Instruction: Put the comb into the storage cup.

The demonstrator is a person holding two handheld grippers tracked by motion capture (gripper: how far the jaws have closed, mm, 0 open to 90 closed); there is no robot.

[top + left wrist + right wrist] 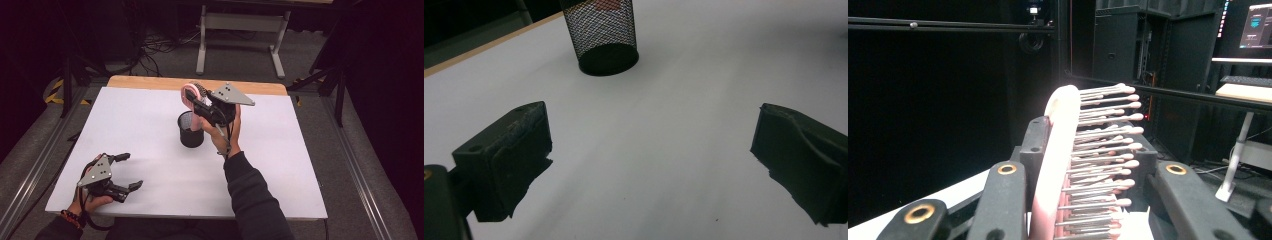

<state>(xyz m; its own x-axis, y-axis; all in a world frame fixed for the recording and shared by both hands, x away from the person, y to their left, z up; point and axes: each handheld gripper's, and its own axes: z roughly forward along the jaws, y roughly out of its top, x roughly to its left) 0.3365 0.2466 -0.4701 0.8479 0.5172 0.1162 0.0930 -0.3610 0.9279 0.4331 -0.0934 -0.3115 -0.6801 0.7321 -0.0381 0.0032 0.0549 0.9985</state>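
right tool [194,101] | grips pink hairbrush [1068,165] | handle hidden below

1. A white table [150,130] with a wooden far edge.
2. A grey floor [240,60] beyond it, with black cables [160,47] lying on it.
3. A white-legged desk frame [242,22] farther back.
4. A lit monitor [1255,25] at right.

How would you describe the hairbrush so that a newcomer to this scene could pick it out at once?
Start at the white table and find the black mesh cup near its middle. Just above the cup, the right tongs clamp a pink hairbrush; its rows of round-tipped bristles and its colour mark it out.
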